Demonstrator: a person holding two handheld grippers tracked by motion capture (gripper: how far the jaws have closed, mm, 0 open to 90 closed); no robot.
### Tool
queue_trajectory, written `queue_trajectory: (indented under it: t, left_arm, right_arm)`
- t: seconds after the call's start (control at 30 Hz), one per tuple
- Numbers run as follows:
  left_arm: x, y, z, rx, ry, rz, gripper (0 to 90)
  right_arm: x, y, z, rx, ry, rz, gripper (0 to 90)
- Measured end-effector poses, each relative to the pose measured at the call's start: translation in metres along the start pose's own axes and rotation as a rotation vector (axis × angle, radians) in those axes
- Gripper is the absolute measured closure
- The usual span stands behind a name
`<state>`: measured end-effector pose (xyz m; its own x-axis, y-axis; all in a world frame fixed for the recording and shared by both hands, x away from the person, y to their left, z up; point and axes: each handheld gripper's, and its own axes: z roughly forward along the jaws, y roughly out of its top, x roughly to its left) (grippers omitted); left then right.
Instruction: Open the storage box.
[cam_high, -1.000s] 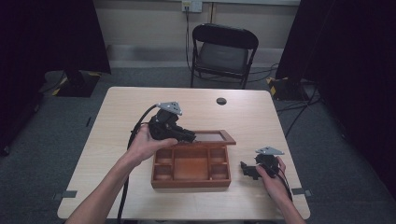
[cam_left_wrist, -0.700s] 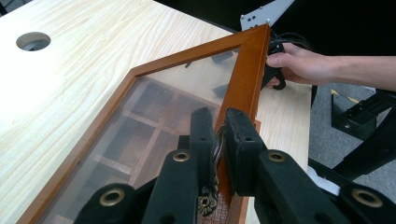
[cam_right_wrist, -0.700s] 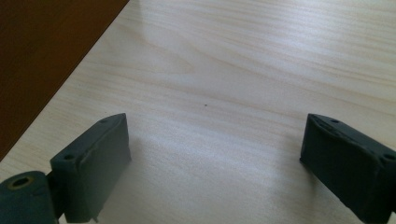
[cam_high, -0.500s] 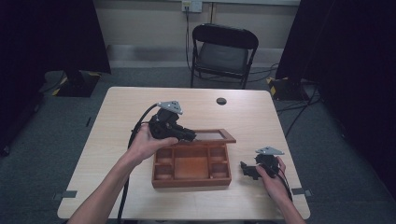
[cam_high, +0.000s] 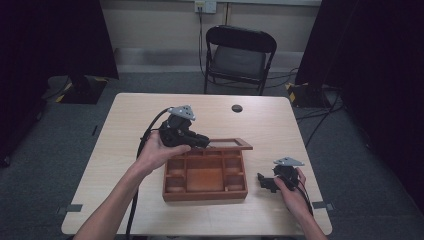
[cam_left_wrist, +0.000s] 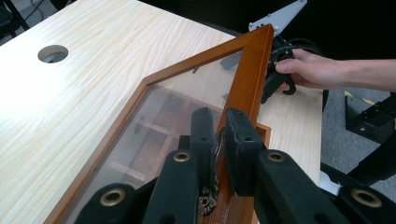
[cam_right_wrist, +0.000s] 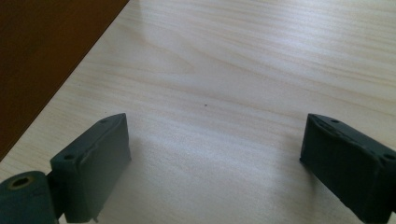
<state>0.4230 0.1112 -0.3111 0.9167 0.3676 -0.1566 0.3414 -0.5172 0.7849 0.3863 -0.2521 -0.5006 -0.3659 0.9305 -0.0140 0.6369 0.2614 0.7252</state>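
Observation:
A brown wooden box (cam_high: 205, 194) with several compartments sits mid-table, its glass-paned lid (cam_high: 231, 144) raised at the back. My left gripper (cam_high: 204, 141) is shut on the lid's wooden frame. In the left gripper view the jaws (cam_left_wrist: 219, 119) pinch the frame edge (cam_left_wrist: 250, 70), with the compartments visible through the glass. My right gripper (cam_high: 262, 181) rests low on the table to the right of the box, jaws pointing toward it. Its fingers (cam_right_wrist: 212, 154) stand wide open over bare wood, and the box's dark side (cam_right_wrist: 42, 56) is at upper left.
A round cable hole (cam_high: 236, 108) lies in the table behind the box. A black folding chair (cam_high: 240, 55) stands past the far edge. Pale tabletop (cam_high: 125, 130) stretches left of and behind the box. The left gripper's cable trails off the near edge.

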Motion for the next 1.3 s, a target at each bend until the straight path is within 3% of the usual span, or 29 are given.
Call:
queue_trajectory:
  t: [1.3]
  left_arm:
    - [0.0089, 0.0068, -0.0058, -0.053, 0.031, -0.019, 83.0]
  right_arm:
    - [0.0000, 0.0000, 0.0000, 0.000, 0.000, 0.000, 7.4]
